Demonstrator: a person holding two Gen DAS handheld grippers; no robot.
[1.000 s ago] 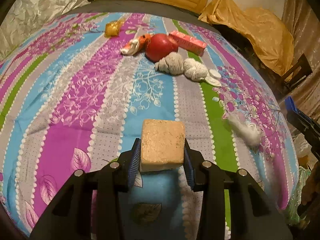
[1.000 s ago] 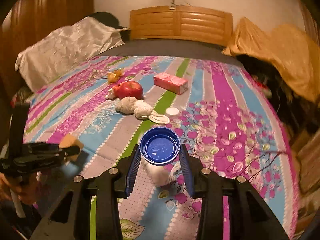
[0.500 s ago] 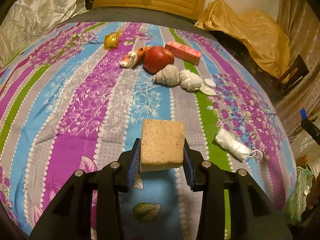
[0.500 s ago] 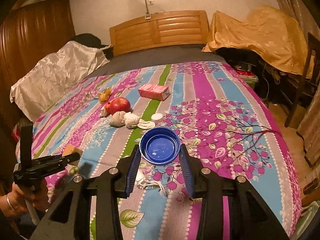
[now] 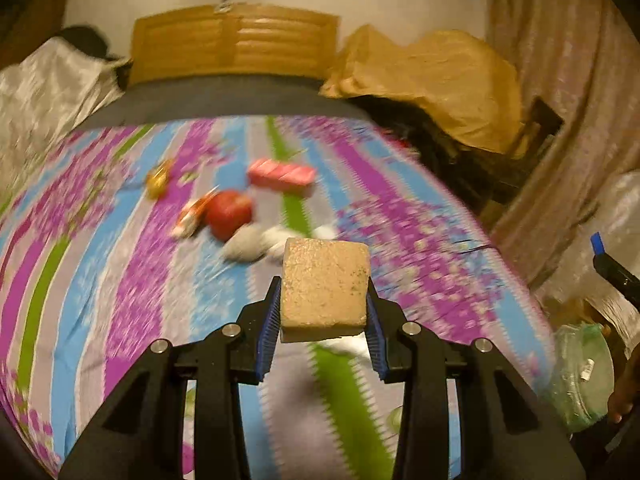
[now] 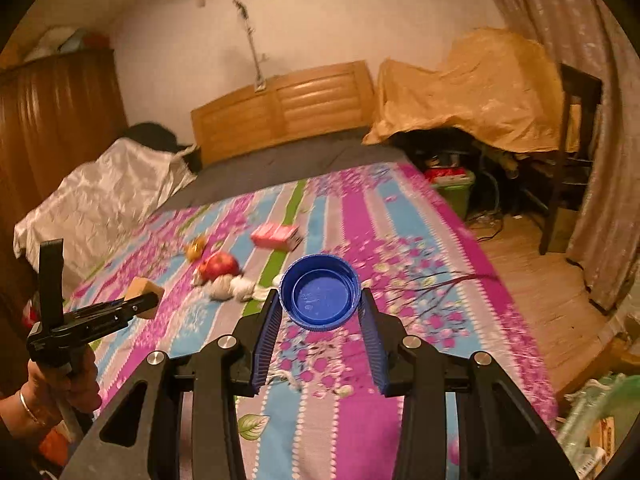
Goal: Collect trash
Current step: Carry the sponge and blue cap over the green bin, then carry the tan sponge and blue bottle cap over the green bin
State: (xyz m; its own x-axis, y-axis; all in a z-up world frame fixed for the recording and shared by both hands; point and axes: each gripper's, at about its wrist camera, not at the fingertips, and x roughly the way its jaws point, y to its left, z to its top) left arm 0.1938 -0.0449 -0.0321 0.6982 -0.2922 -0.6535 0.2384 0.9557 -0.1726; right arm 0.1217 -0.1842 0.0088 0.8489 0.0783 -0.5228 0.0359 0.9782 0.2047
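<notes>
Between the blue pads of the left gripper (image 5: 324,312) sits a tan sponge block (image 5: 325,286), clamped and held clear above the bed (image 5: 100,280); the right gripper (image 6: 320,306) likewise grips a blue bottle cap (image 6: 319,291). A green plastic bag (image 5: 584,372) lies low off the bed's right edge, nearer the right gripper. Remaining litter, a red apple (image 5: 229,213), a pink carton (image 5: 281,176) and white wads (image 5: 250,242), lies mid-bed, clear of that path.

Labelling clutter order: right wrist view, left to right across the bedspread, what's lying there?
Gold wrapper → red apple → grey-white wad → pink carton. Small white bits beside the wad overlap it, so they are left out.
</notes>
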